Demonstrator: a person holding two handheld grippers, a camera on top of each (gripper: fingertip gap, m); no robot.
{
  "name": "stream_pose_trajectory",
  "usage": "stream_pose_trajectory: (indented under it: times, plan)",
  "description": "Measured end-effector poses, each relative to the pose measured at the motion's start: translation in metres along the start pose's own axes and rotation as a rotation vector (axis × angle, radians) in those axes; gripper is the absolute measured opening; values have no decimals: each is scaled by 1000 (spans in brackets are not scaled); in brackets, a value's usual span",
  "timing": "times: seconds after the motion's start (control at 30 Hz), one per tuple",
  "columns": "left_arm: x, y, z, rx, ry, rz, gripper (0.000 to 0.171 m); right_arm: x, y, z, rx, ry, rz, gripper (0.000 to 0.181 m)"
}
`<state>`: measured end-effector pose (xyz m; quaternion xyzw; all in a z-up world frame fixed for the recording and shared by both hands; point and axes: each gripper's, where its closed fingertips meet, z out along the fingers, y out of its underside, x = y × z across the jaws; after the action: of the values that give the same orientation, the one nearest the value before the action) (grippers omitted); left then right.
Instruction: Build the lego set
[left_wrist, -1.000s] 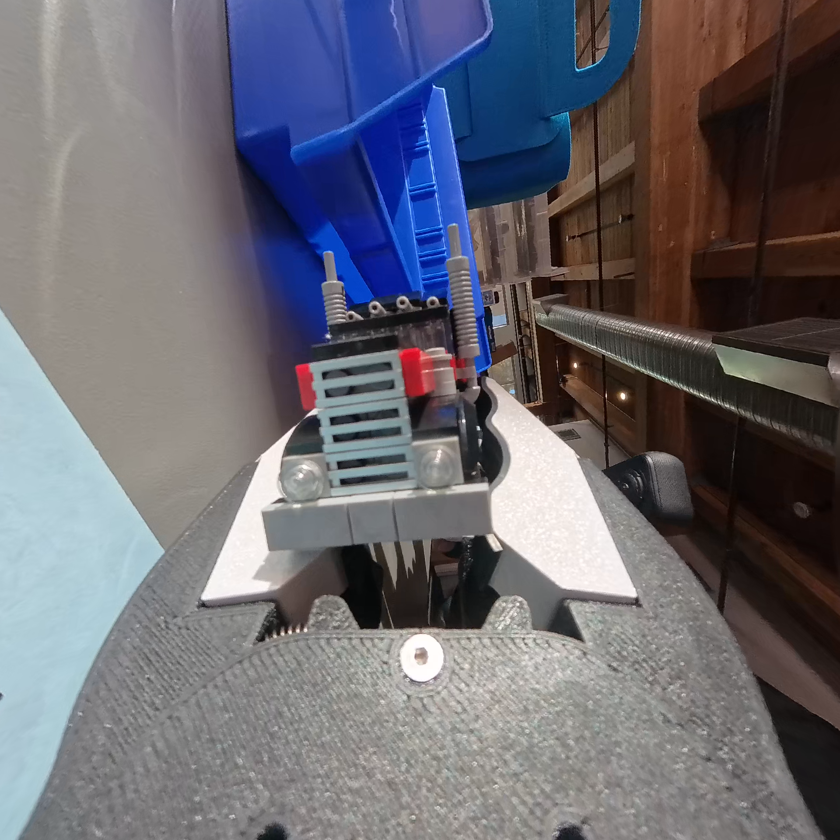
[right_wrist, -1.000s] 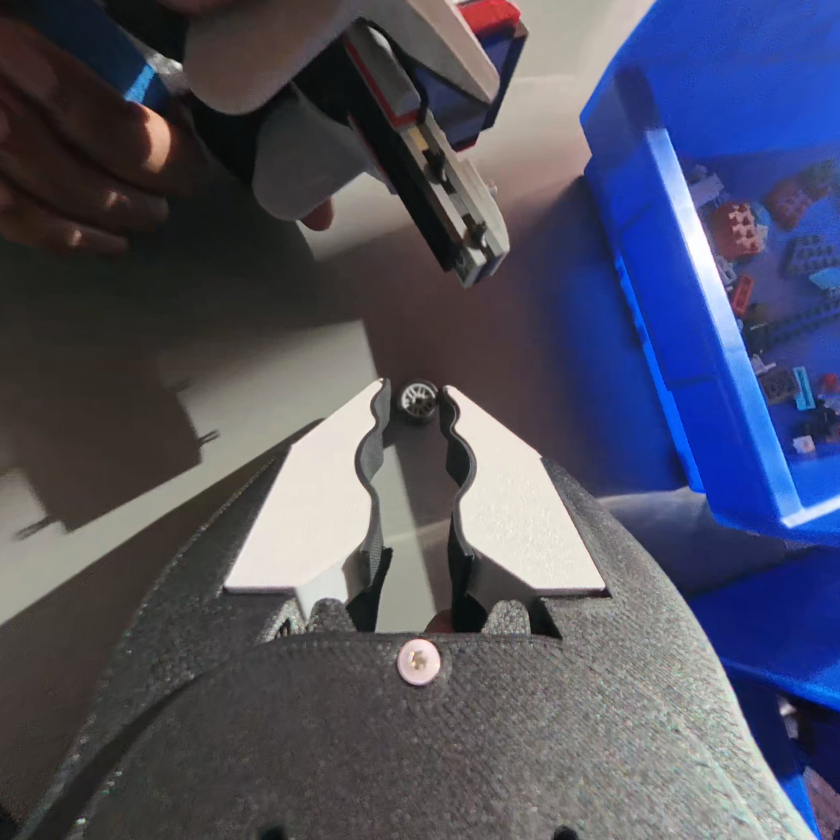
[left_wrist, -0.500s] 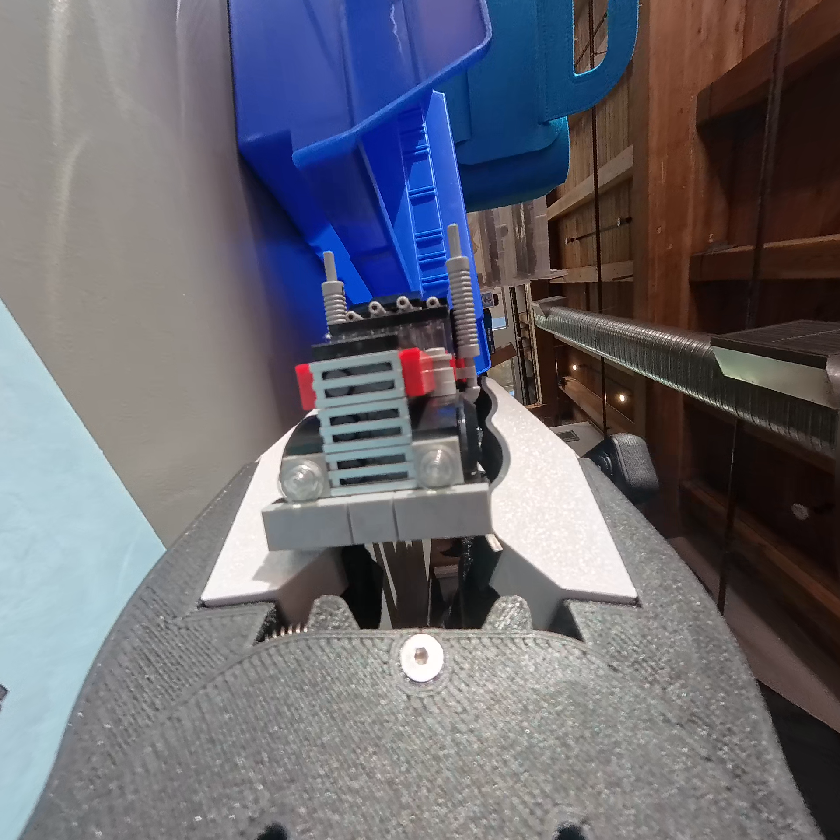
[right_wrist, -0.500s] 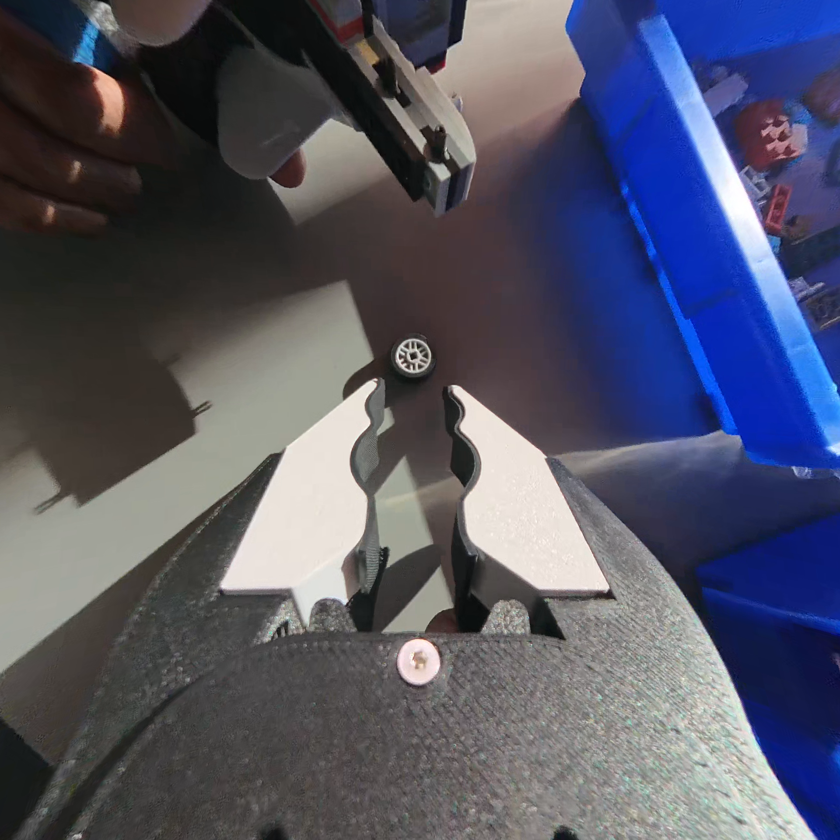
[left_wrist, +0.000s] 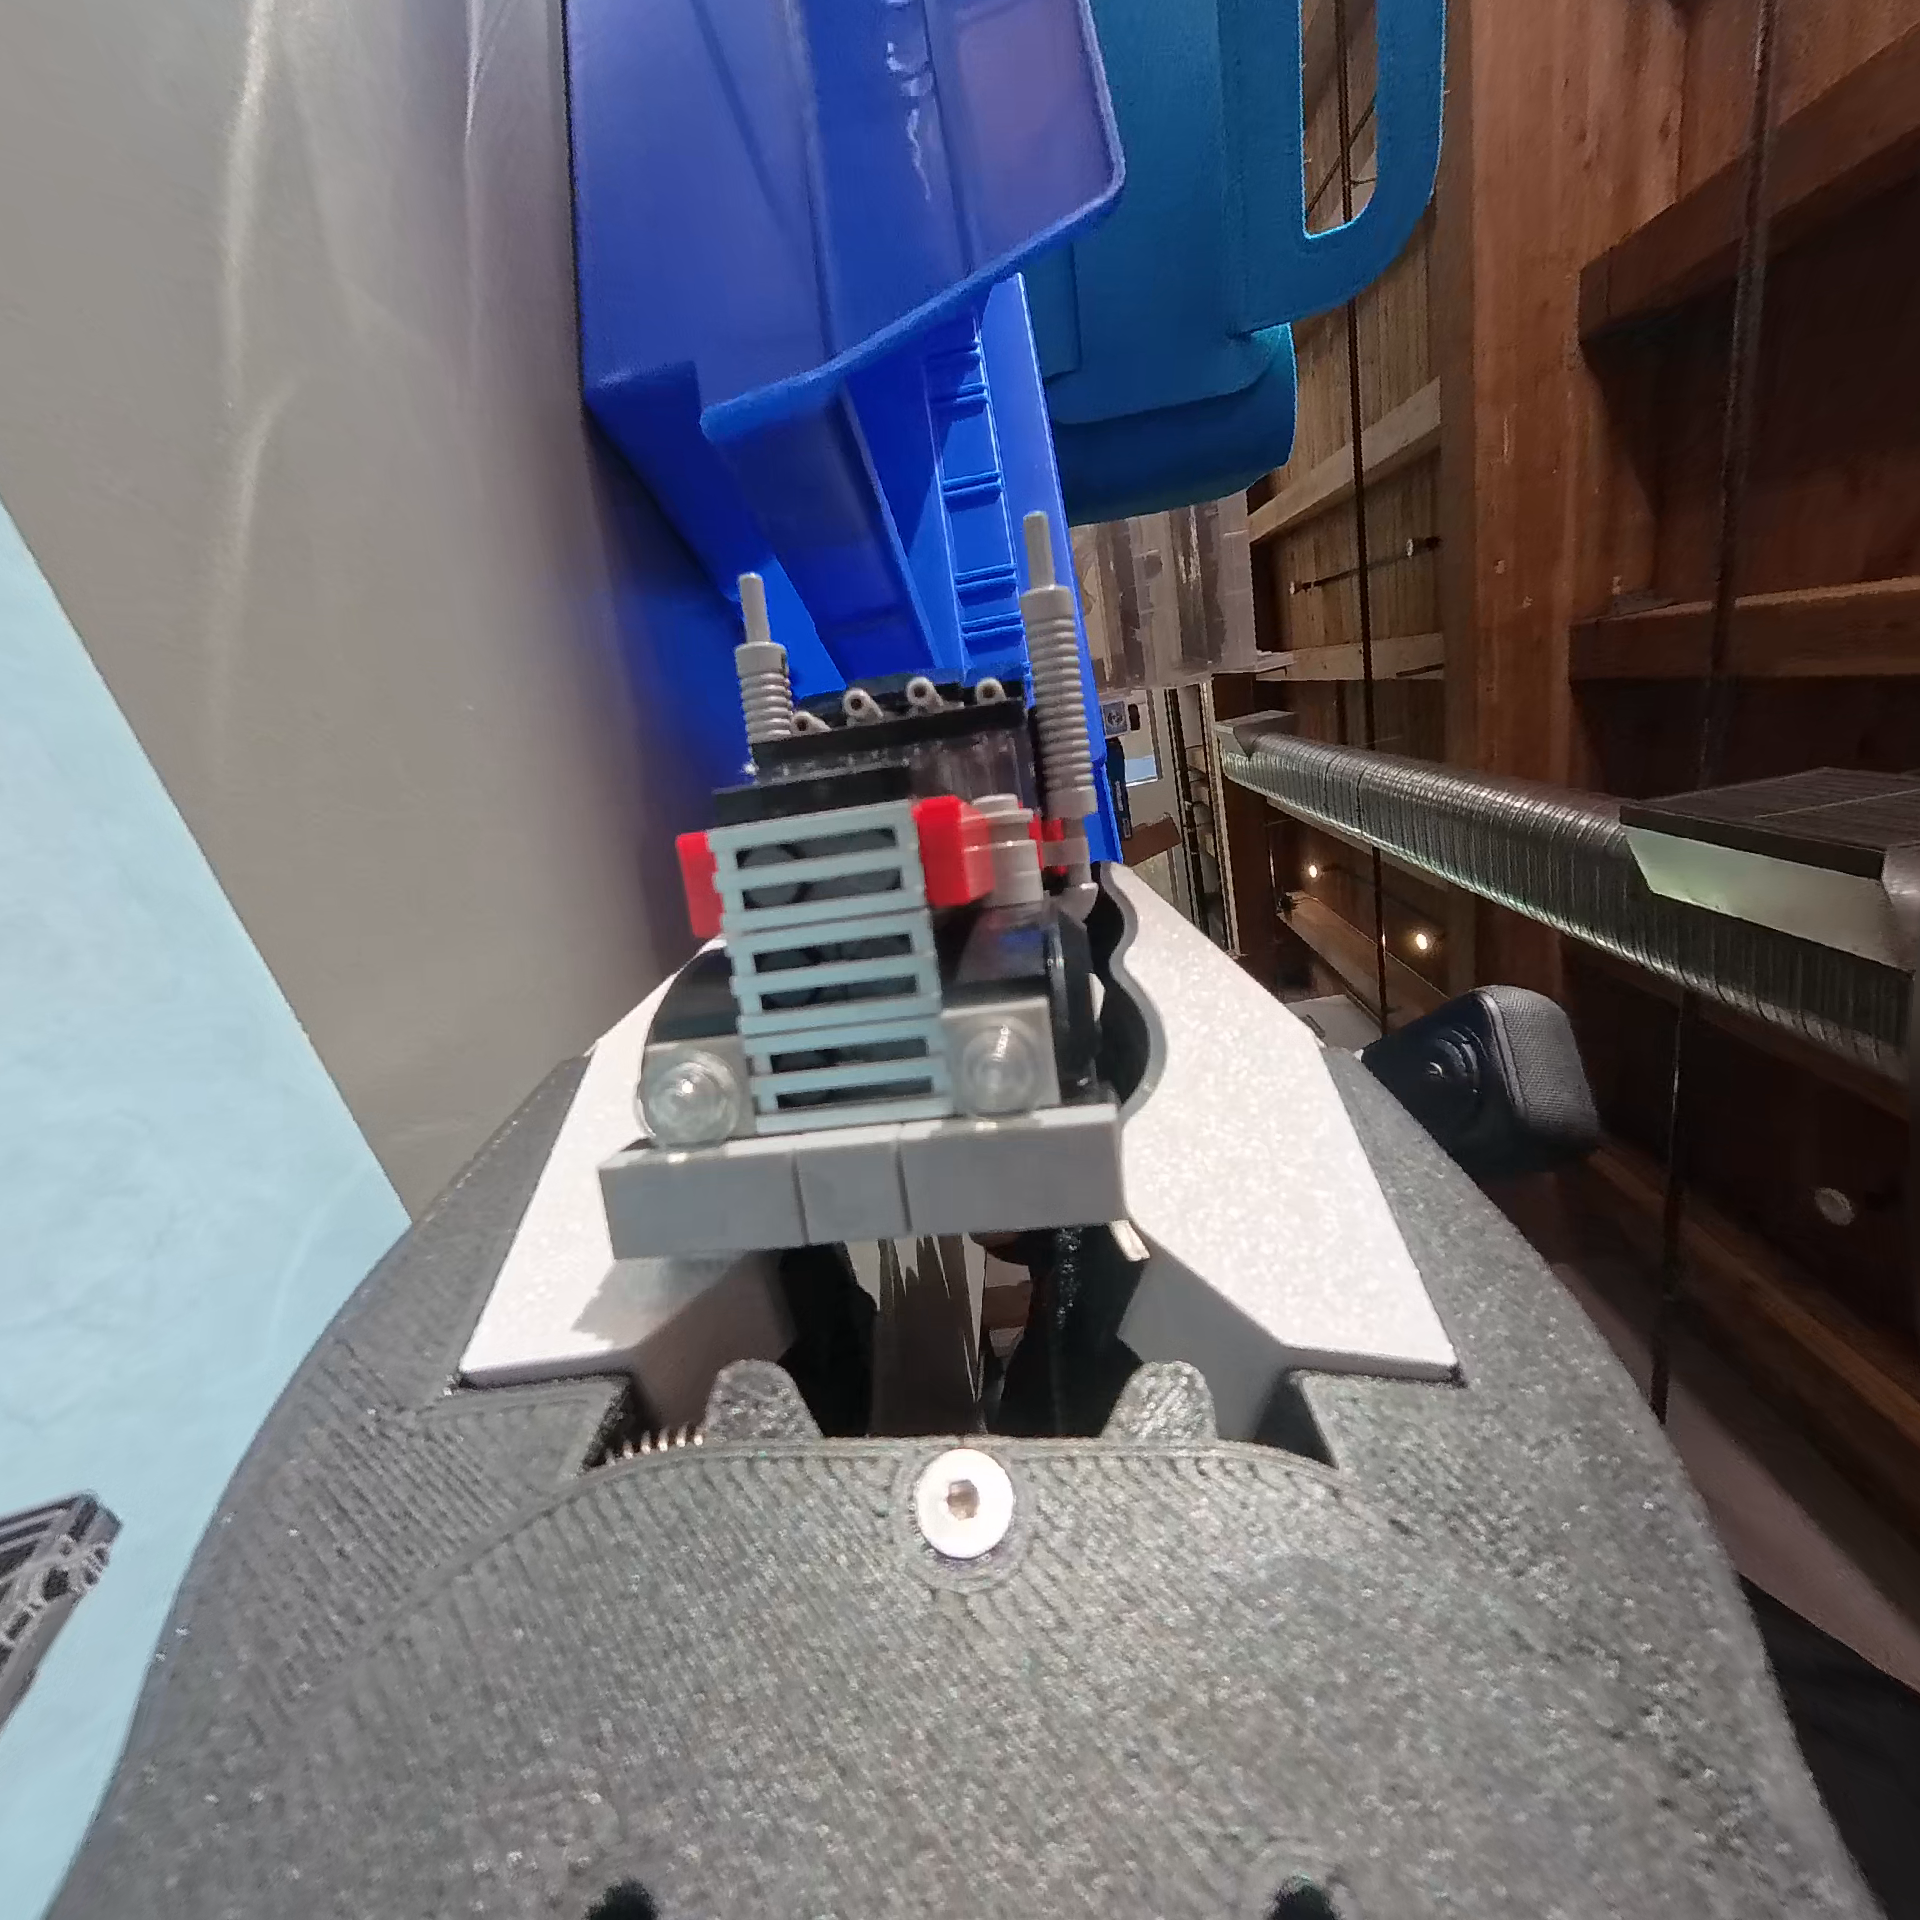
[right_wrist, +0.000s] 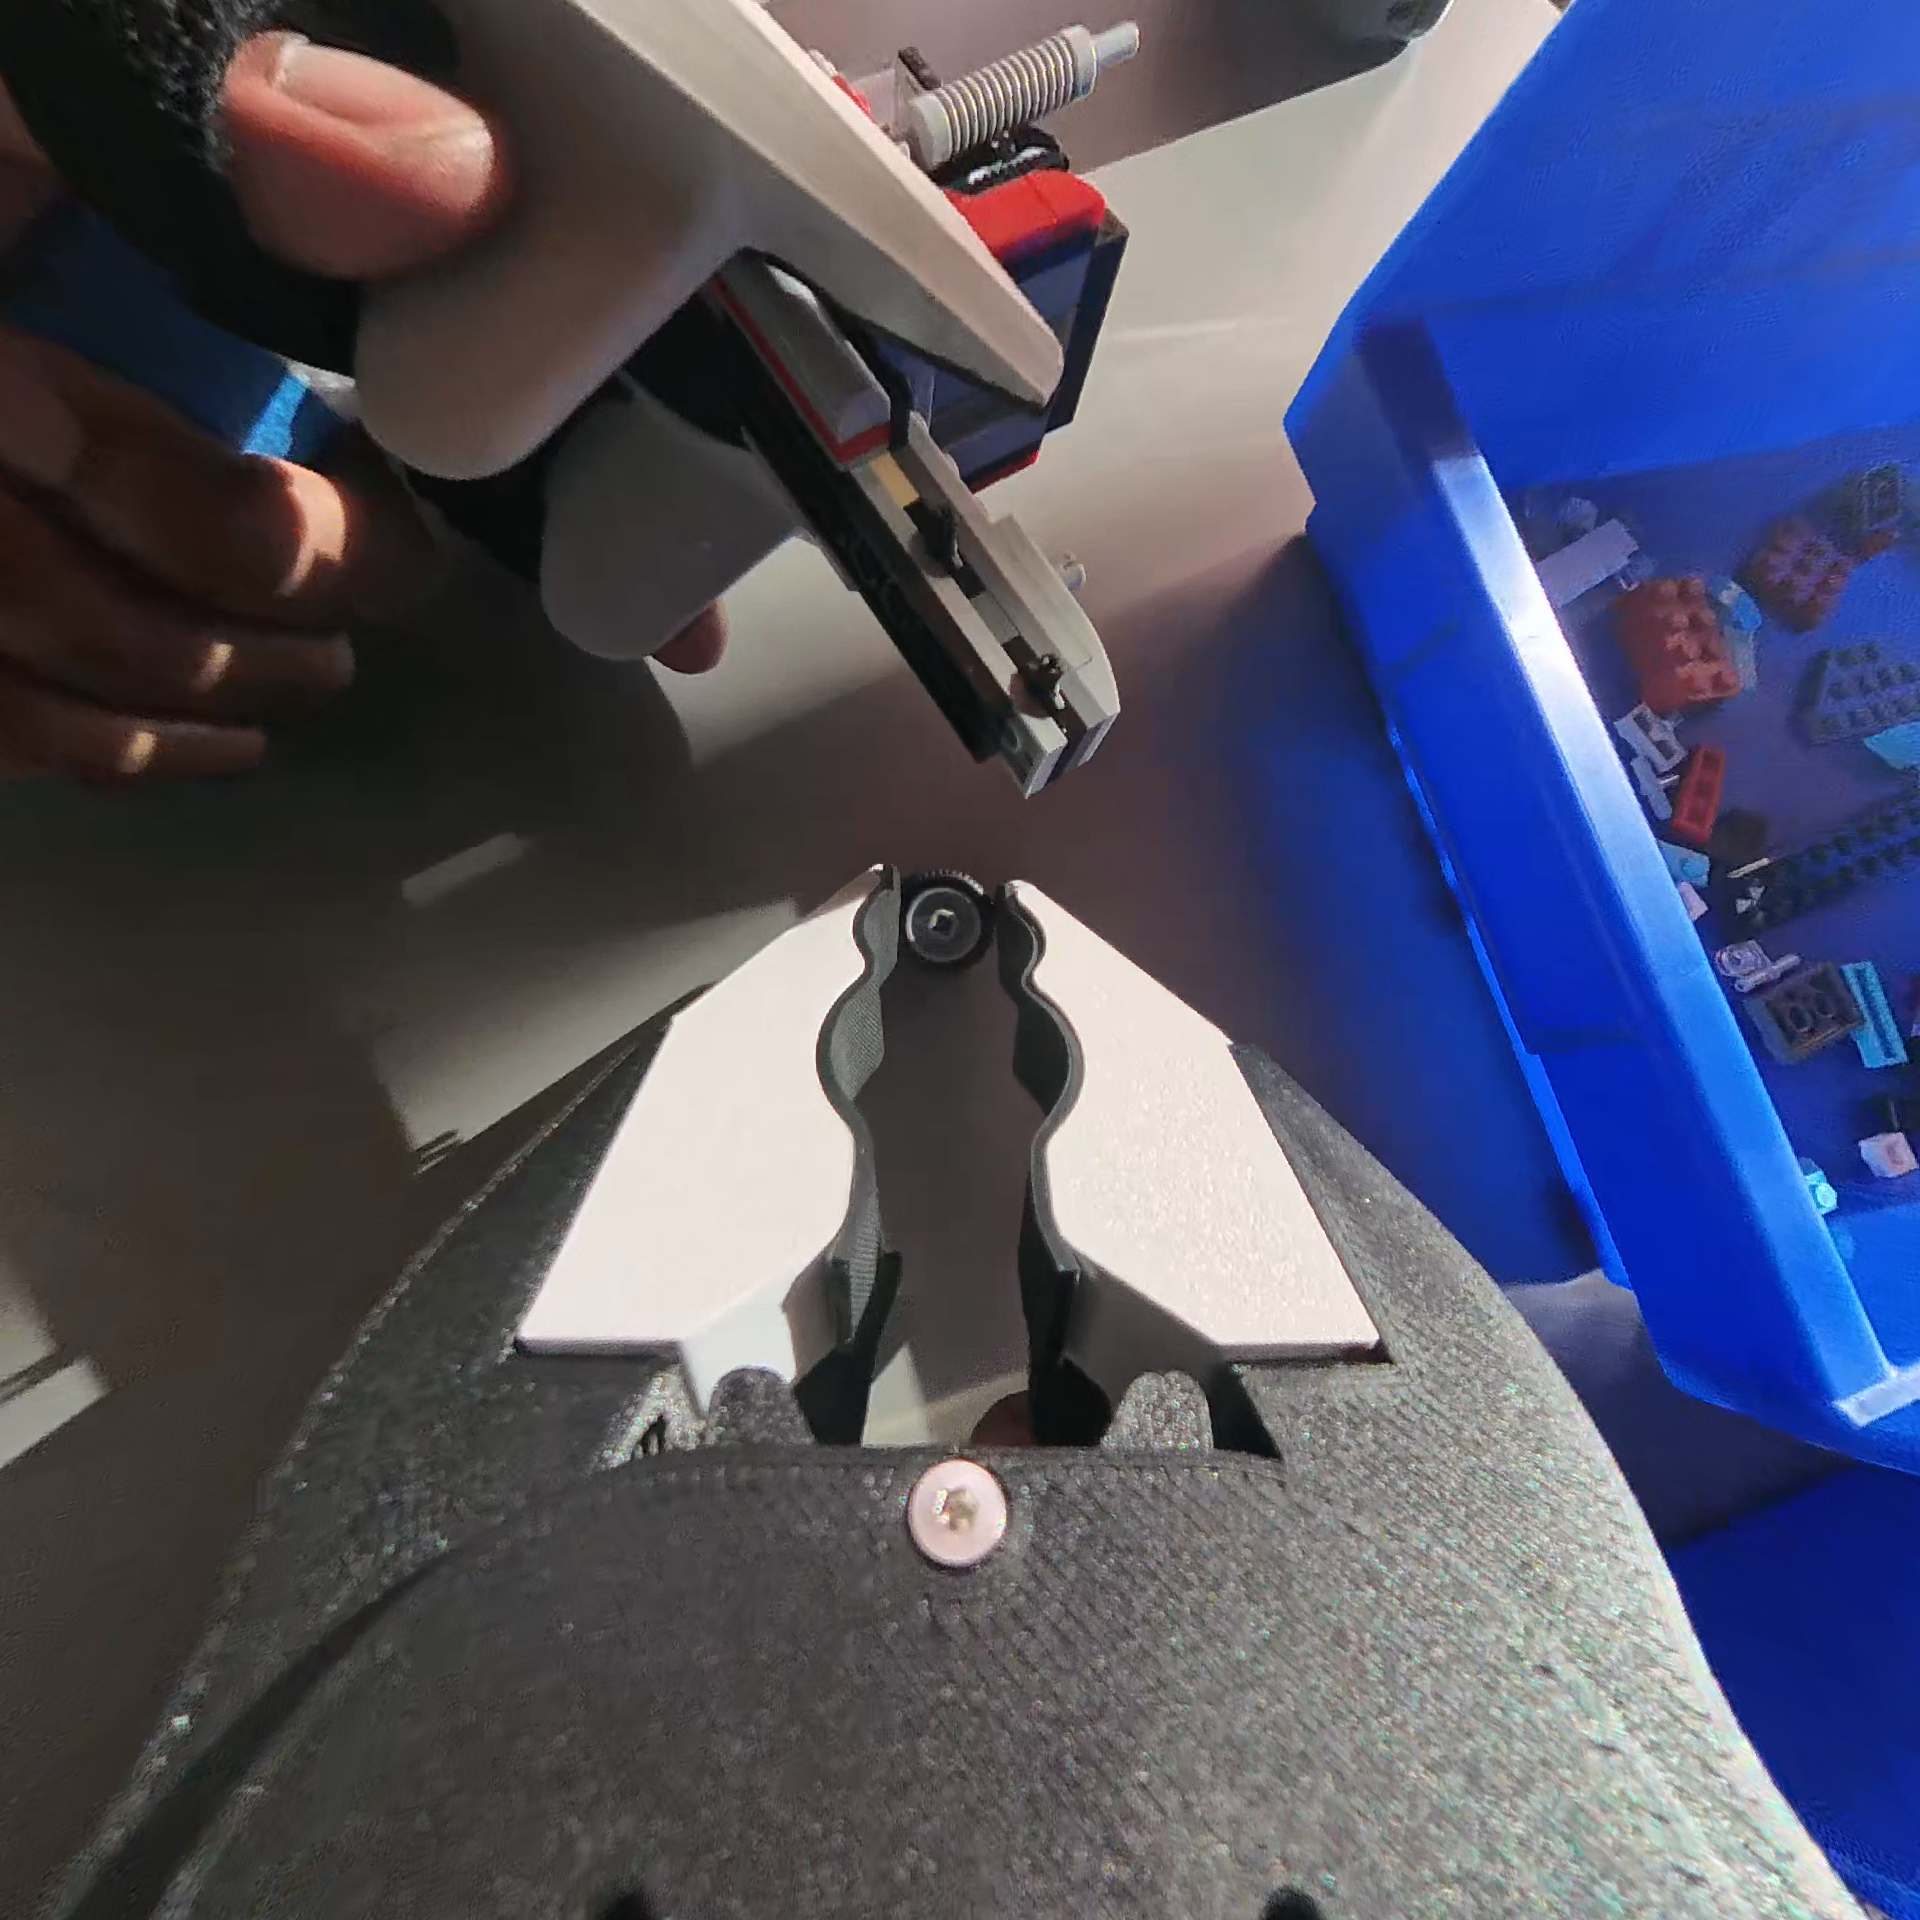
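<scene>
My left gripper (left_wrist: 904, 904) is shut on a lego truck (left_wrist: 868, 977) with a grey grille, red corners and two grey exhaust stacks, held on its side in the air. In the right wrist view the truck (right_wrist: 977, 613) juts from that gripper at the top, its grey underside facing my right gripper. My right gripper (right_wrist: 943, 894) is shut on a small black lego wheel (right_wrist: 941, 923), pinched at the fingertips just below the truck's rear end.
A blue bin (right_wrist: 1621, 727) with several loose lego pieces stands at the right on the grey table (right_wrist: 312, 935). A person's hand (right_wrist: 156, 540) holds the left gripper. Blue bins (left_wrist: 831, 312) and a teal bag (left_wrist: 1247, 260) show in the left wrist view. There is about 6 cm between the tips of the two grippers.
My right gripper closed on the wheel that lay on the table and lifted it toward the truck's underside. The left gripper with the truck stayed nearly still.
</scene>
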<state>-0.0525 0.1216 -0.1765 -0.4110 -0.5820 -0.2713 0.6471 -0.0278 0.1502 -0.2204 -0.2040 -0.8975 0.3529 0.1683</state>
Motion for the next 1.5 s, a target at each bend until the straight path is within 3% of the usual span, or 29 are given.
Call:
stream_pose_trajectory:
  times: [0.37,0.63,0.7,0.87,1.0,1.1,1.3,1.5]
  plan:
    - [-5,2,0,-4,-28,-12,51,-5,6,1,23,-30,18,29]
    - [-8,1,-1,-2,-46,-19,51,-6,1,2,48,-34,15,20]
    - [-8,1,-1,-1,-47,-20,51,-7,-2,-7,70,-34,11,6]
    - [-8,1,-1,0,-50,-21,51,-1,-19,-33,153,-13,18,4]
    - [-8,1,-2,1,-47,-22,51,20,9,-28,56,85,1,20]
    - [-8,1,-2,1,-43,-28,51,28,28,-45,94,104,88,28]
    - [-8,2,-1,-7,-42,-24,51,-12,61,-67,93,-24,59,33]
    - [-7,3,0,-10,-45,-11,51,-40,45,-51,79,-69,-16,35]
